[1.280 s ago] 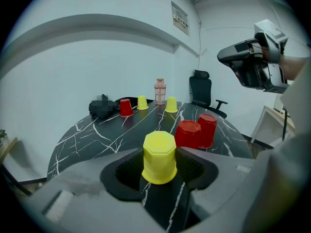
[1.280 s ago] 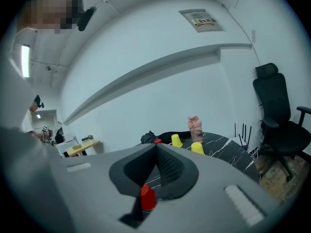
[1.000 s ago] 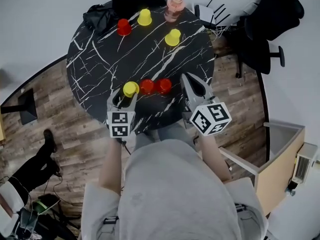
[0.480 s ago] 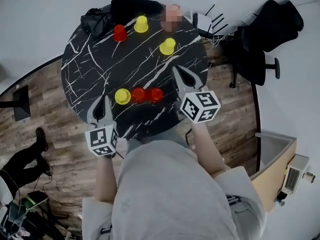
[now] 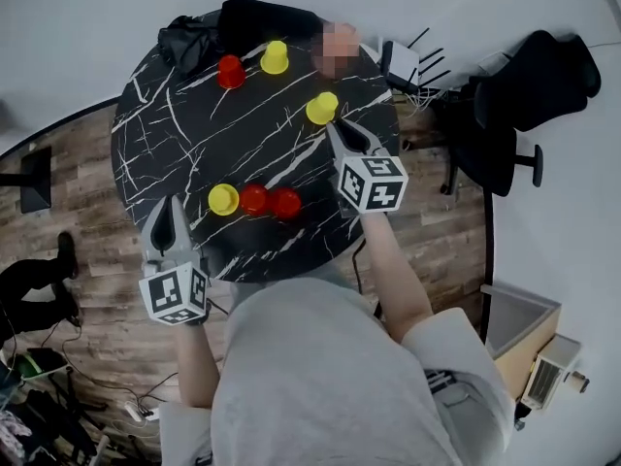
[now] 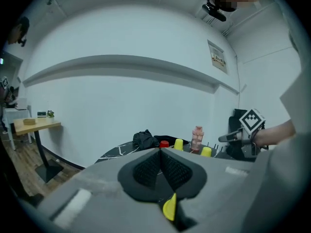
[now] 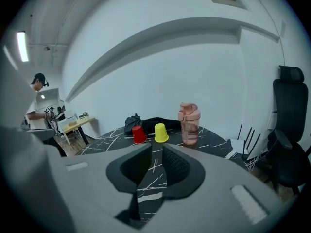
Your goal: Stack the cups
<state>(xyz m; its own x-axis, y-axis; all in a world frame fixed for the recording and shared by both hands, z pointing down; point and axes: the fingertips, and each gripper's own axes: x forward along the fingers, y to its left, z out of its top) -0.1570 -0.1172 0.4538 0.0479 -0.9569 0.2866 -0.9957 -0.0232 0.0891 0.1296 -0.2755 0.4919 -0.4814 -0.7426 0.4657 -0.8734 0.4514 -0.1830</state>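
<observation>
Resting on the round black white-veined tabletop are six small plastic cups, each on its own patch of the surface. By the far edge a far red cup and a far yellow cup stand just beside each other; the right gripper view shows both mouth-down. A lone yellow cup stands toward the right edge. Near the near edge, a row yellow cup, a middle red cup and an end red cup line up side against side.

The left tongs hang over the near-left edge, pressed fully together with nothing between them. A small yellow bit shows low behind their pads; what it is cannot be told. The right tongs point at the lone yellow cup, tips just beside it; whether they touch is unclear. Their jaws are opening, slightly apart, with only veined tabletop in the gap.

A pink lidded bottle at the far edge is covered by a mosaic patch from above. A black cloth bundle overhangs the far edge. The person's torso hides part of the near edge.
</observation>
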